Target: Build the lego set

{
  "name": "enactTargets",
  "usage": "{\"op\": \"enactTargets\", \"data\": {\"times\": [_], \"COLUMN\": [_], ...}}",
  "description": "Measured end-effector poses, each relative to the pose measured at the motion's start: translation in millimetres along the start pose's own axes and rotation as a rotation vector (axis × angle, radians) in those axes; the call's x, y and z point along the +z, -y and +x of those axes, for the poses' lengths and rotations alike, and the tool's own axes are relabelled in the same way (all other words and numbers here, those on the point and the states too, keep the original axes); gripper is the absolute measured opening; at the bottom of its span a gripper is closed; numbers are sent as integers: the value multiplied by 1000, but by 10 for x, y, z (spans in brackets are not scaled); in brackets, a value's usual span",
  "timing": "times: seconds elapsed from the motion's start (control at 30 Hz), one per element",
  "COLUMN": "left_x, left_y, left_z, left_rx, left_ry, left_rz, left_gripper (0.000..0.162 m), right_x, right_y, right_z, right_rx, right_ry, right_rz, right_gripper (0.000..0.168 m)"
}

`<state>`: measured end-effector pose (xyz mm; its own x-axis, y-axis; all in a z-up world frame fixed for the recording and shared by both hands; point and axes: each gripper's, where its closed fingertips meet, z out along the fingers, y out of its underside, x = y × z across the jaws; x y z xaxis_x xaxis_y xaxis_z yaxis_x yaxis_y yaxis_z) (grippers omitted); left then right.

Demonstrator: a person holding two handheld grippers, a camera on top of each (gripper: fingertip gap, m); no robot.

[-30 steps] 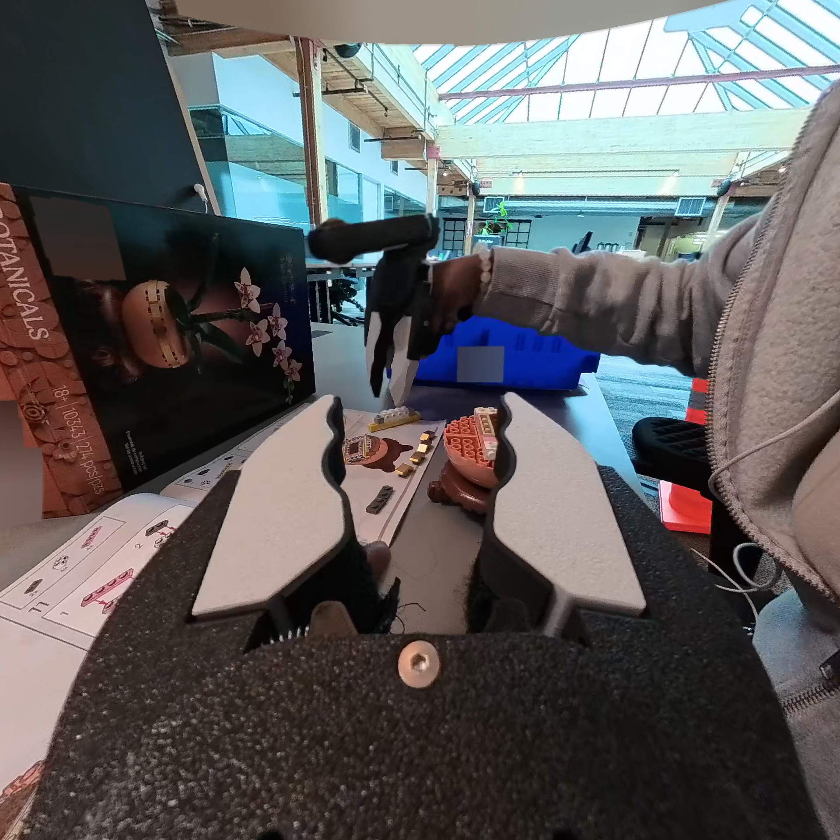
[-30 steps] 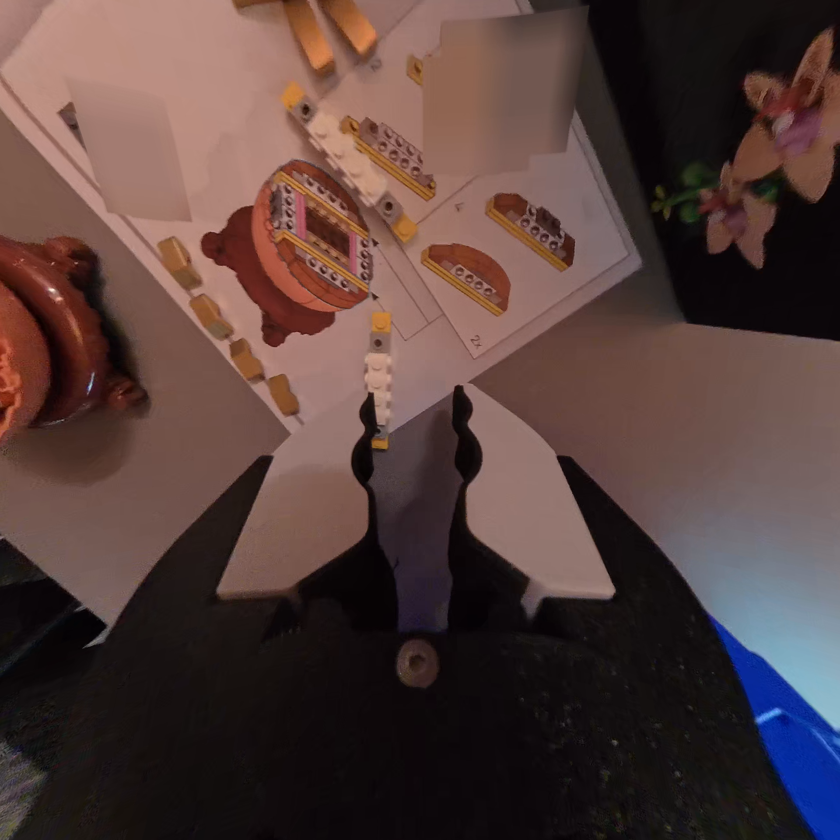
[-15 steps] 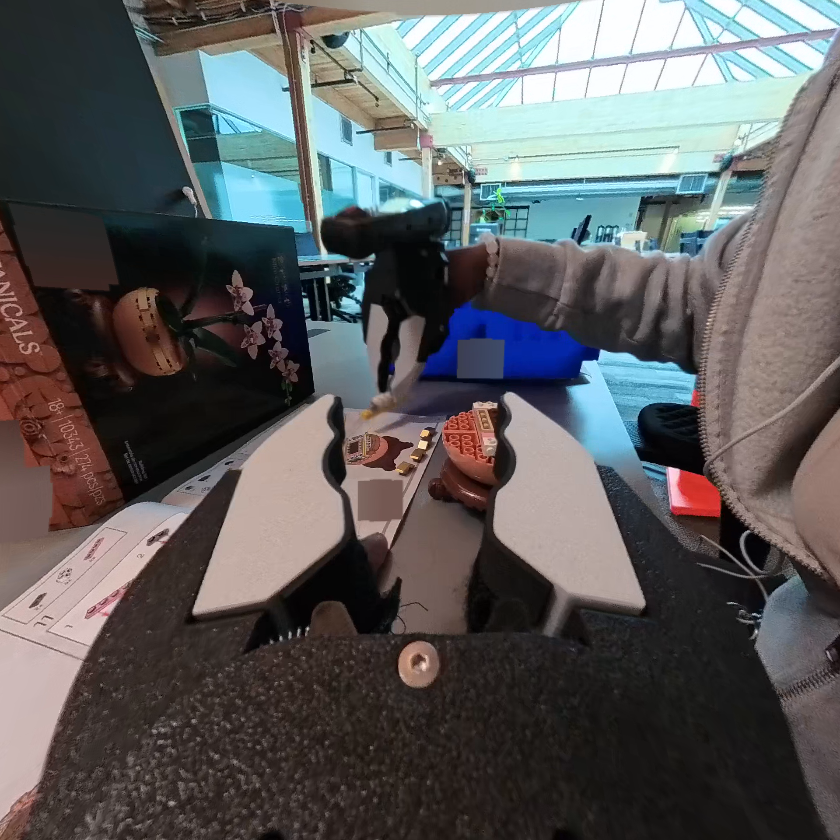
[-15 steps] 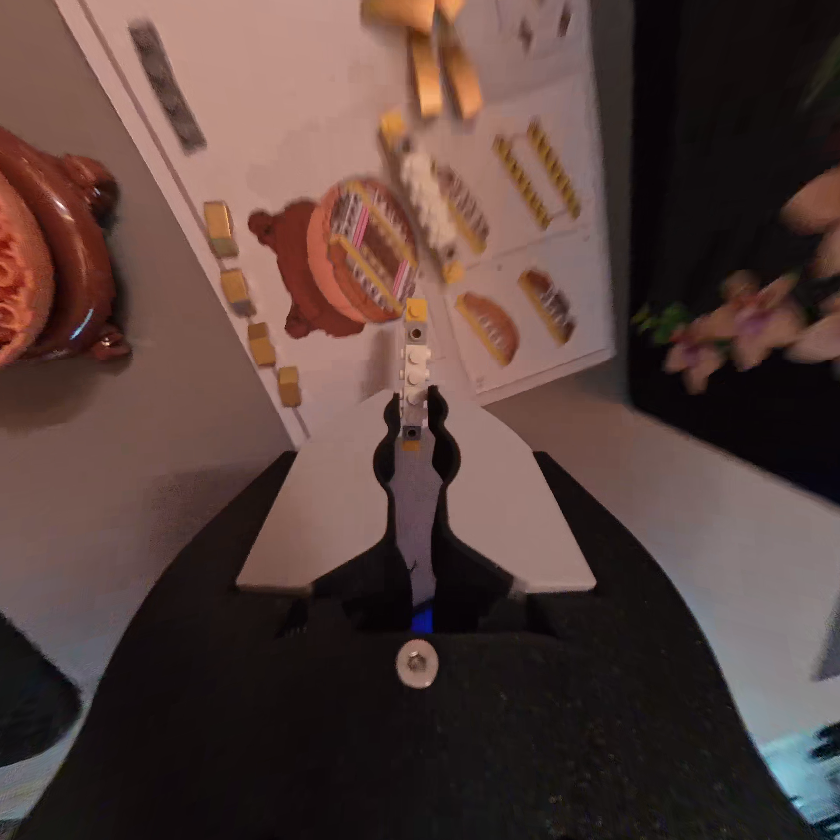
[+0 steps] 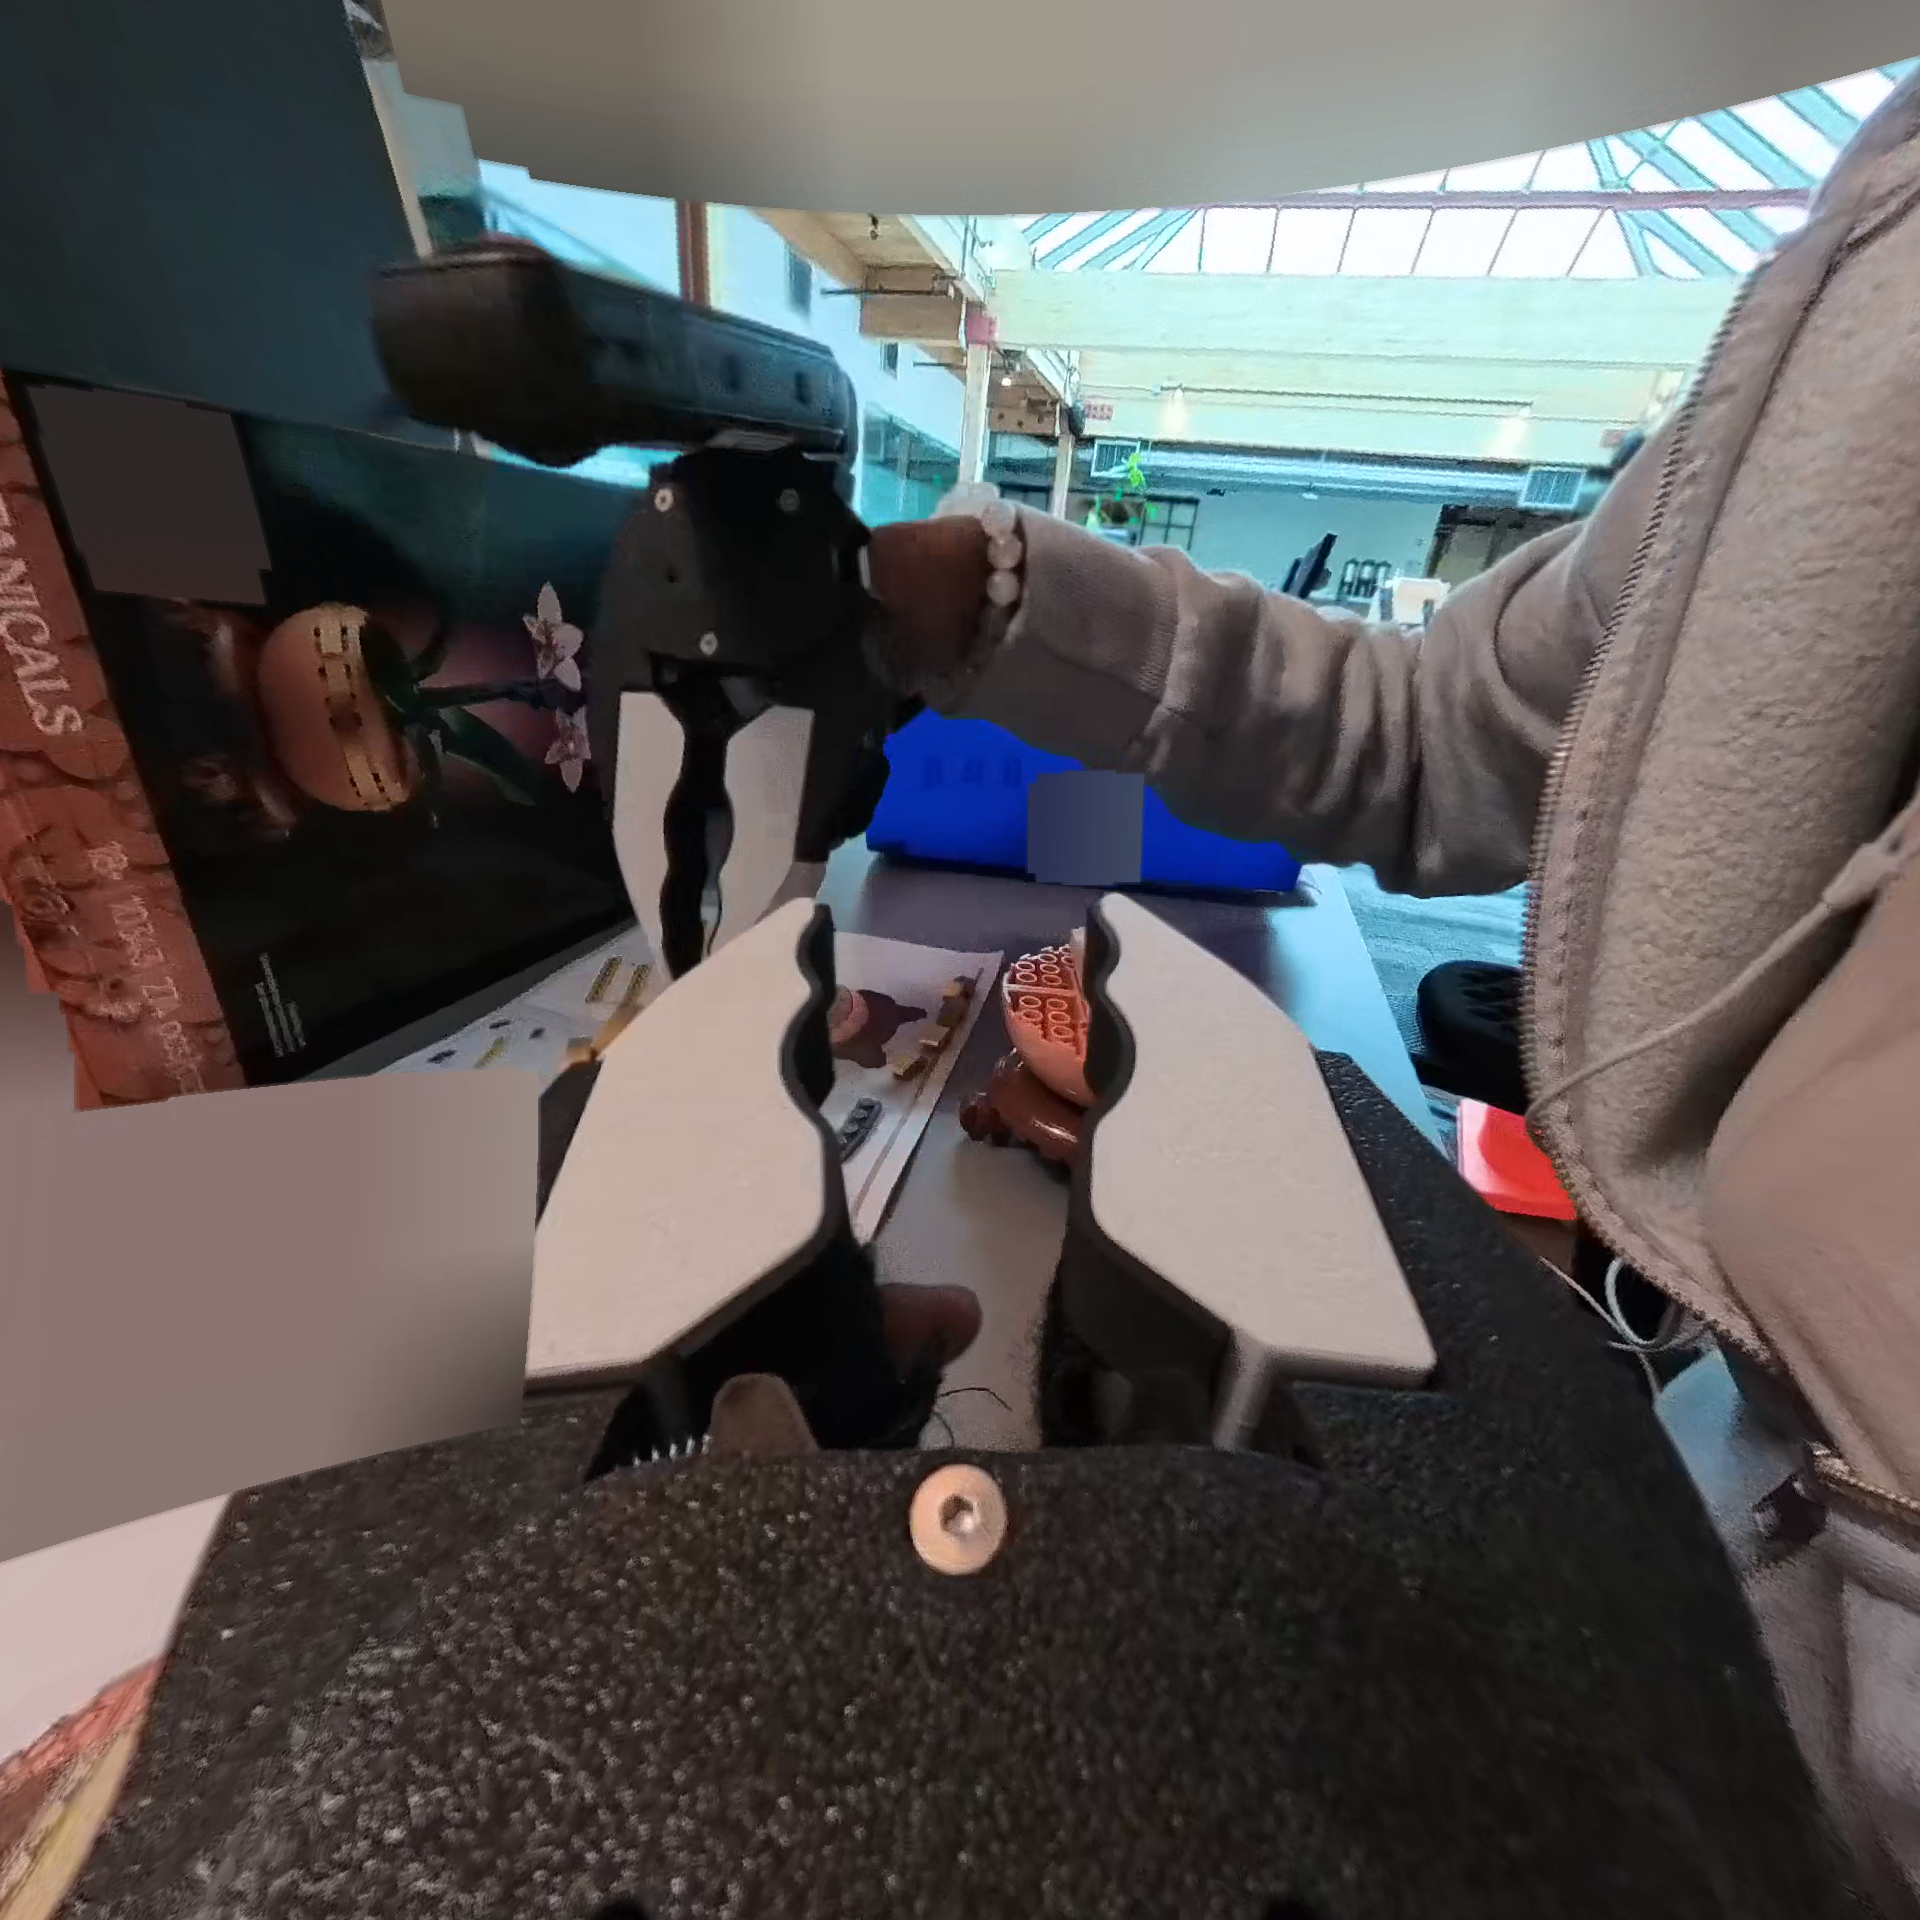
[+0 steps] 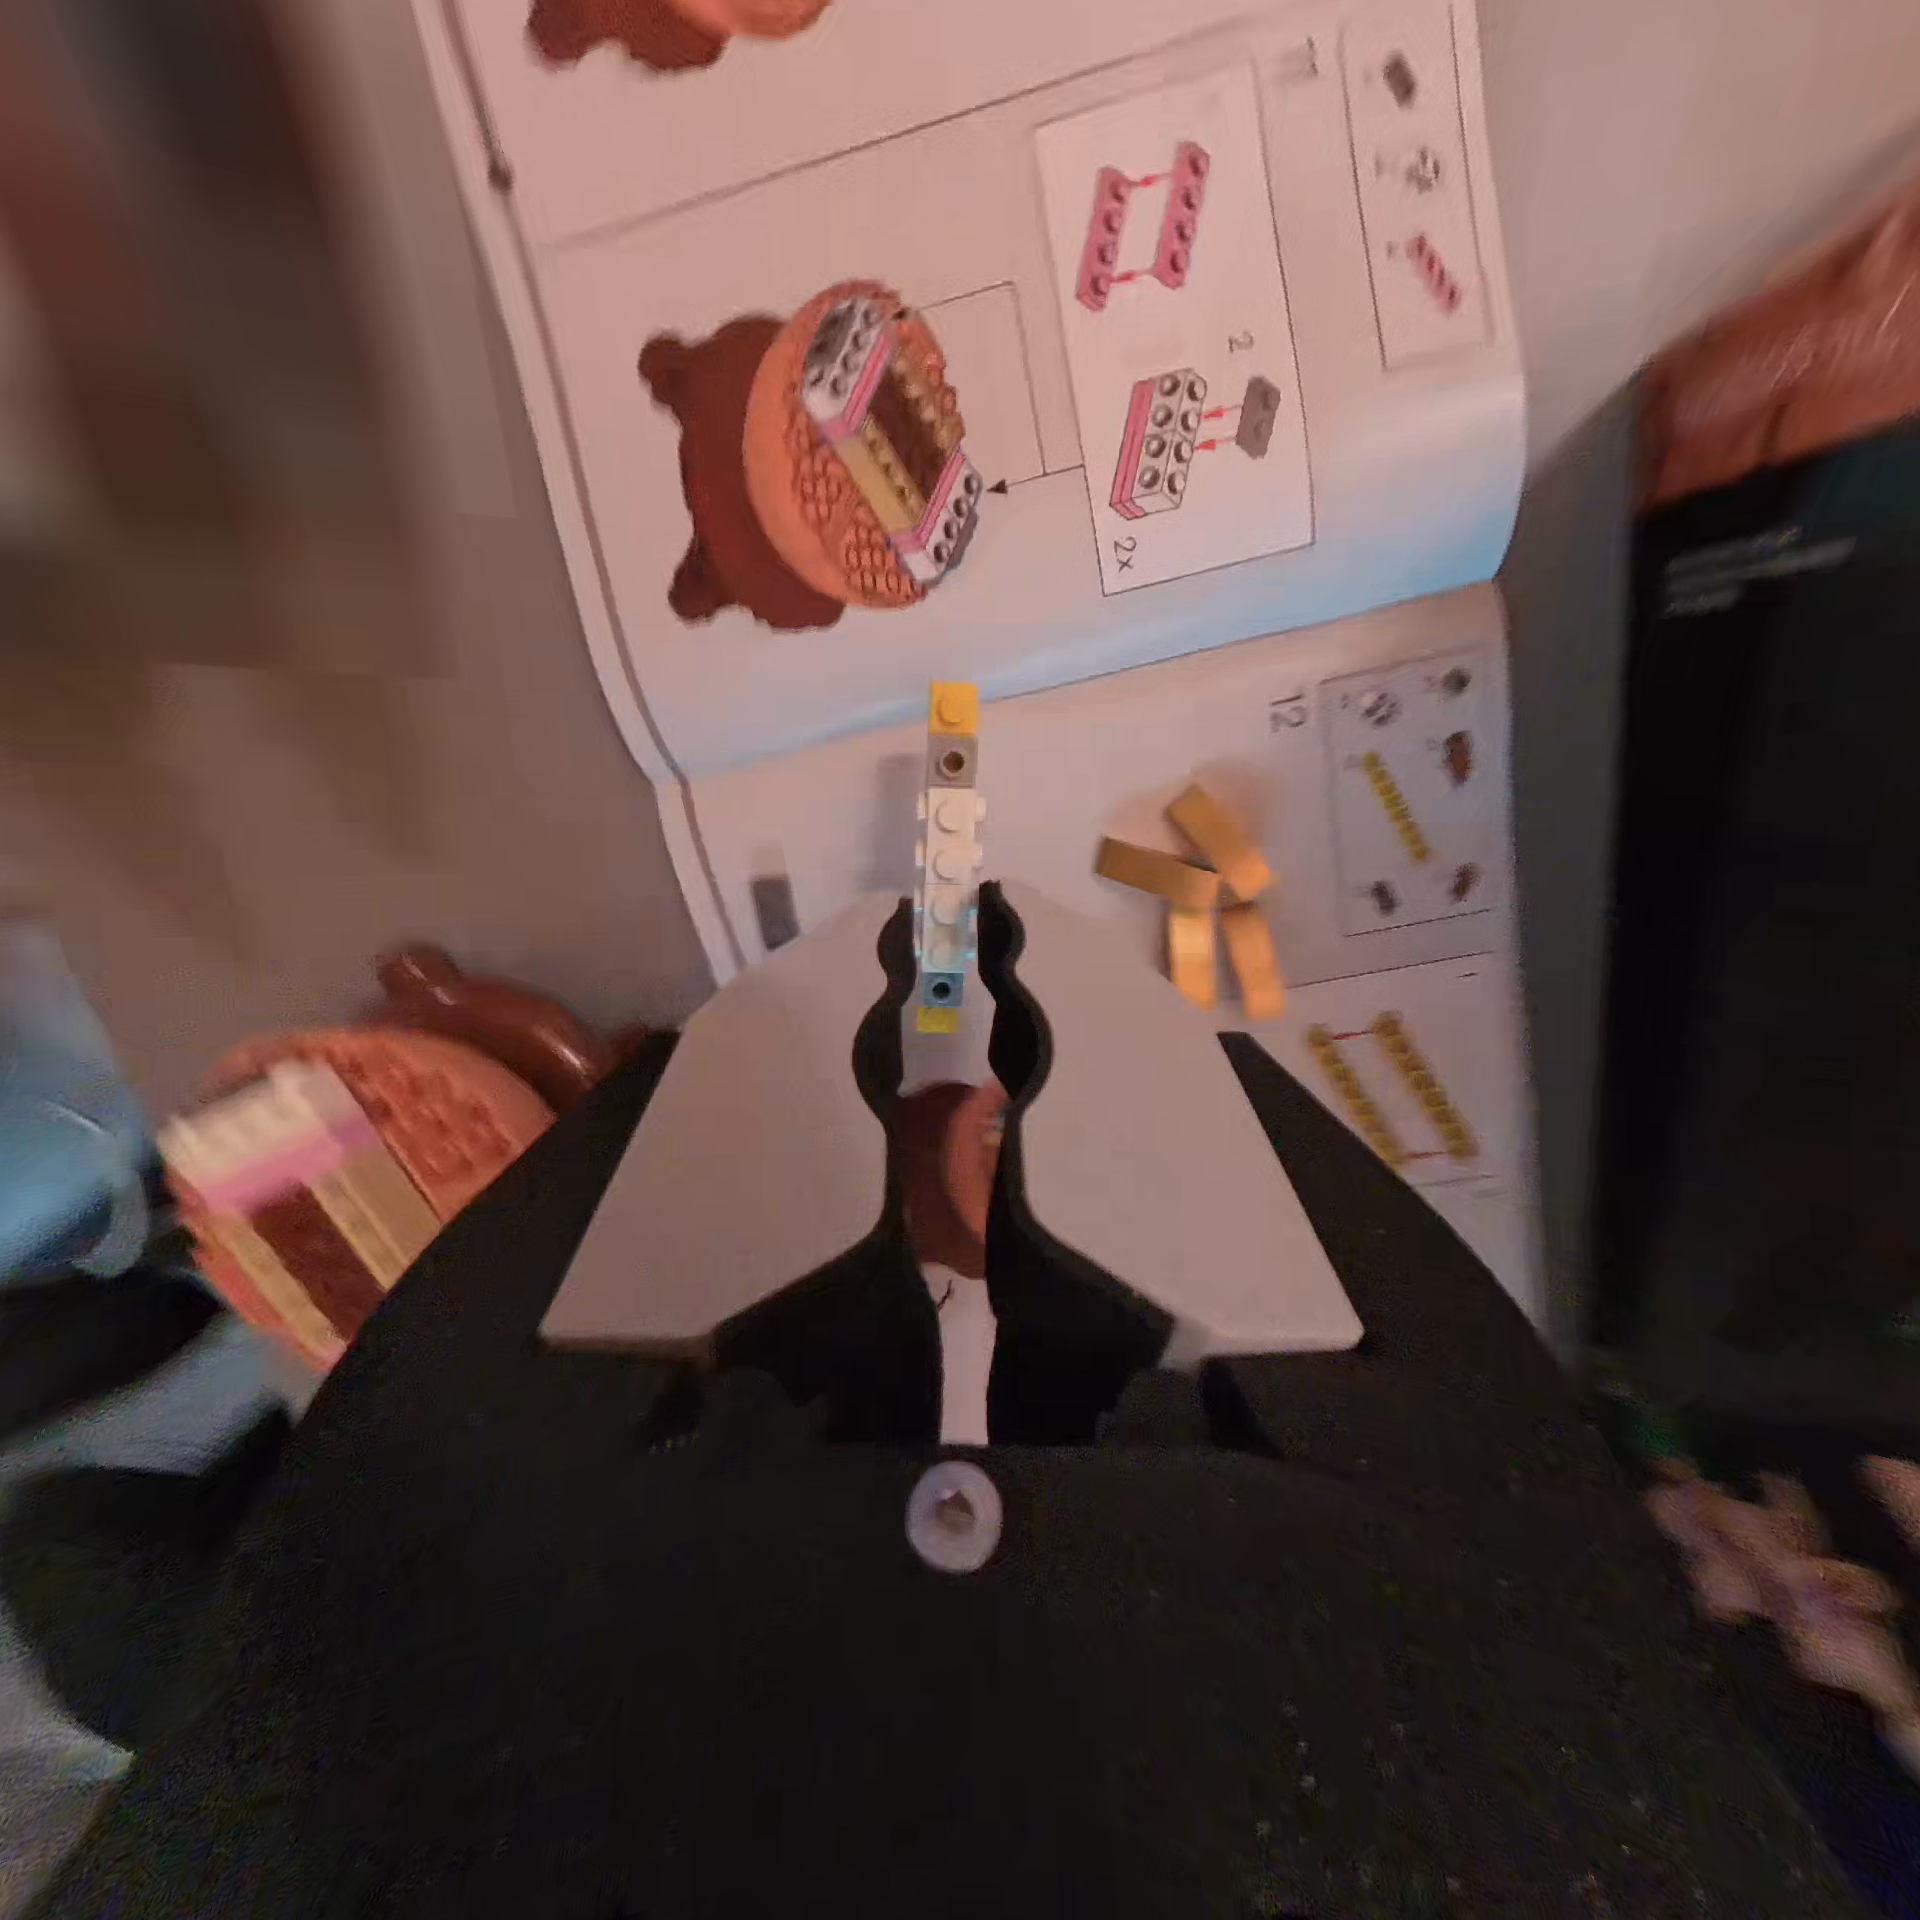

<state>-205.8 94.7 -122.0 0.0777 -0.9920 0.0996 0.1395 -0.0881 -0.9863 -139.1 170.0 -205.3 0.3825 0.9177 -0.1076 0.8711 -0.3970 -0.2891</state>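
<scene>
Right gripper [image 6: 948, 940] pinches white brick strip [image 6: 950, 852] | left gripper [image 5: 956, 997] spread, empty | keep strip level toward pot model [image 6: 343, 1153], lower-left of fingertips.

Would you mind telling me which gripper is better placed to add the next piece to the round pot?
Probably the right gripper: its jaws already clamp the brick strip near the pot. The left gripper is open and empty.

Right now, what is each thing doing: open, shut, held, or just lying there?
Right hand-held gripper: shut on the brick strip.
Brick strip: held, sticking out past the fingertips.
Left hand-held gripper: open, empty.
Instruction booklet: open, flat on the table.
Pot model: half built, top open.
Gold pieces: loose on the booklet.
</scene>
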Motion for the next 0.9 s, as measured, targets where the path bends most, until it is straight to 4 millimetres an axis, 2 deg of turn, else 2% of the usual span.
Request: {"op": "enactTargets", "data": {"times": [0.07,0.13,0.37,0.43,0.57,0.63,0.73,0.83,0.9], "left_x": [-15,-33,-77,-103,-221,-298,-483,-667,-702], "left_y": [11,37,25,18,-29,-17,250,366,350], "left_z": [-22,-47,-76,-95,-227,-247,-296,-471,-573], "left_rx": [-10,-2,57,94,124,108,61,65,120], "left_ry": [10,25,52,74,151,136,134,227,322], "left_rz": [-21,-24,-30,-43,-93,-87,57,98,65], "left_gripper": [43,42,41,41,40,40,33,27,23], "right_x": [69,94,111,108,90,85,134,293,405], "right_y": [71,57,113,157,181,342,577,555,518], "right_z": [-62,1,90,26,-44,-150,-469,-832,-1058], "right_rx": [143,224,572,651,751,750,711,688,678], "right_ry": [22,-51,-104,-94,-187,-176,-154,-183,-177], "right_rz": [41,49,176,201,194,236,243,141,90], "right_gripper": [11,11,11,11,11,11,11,11,11]}}
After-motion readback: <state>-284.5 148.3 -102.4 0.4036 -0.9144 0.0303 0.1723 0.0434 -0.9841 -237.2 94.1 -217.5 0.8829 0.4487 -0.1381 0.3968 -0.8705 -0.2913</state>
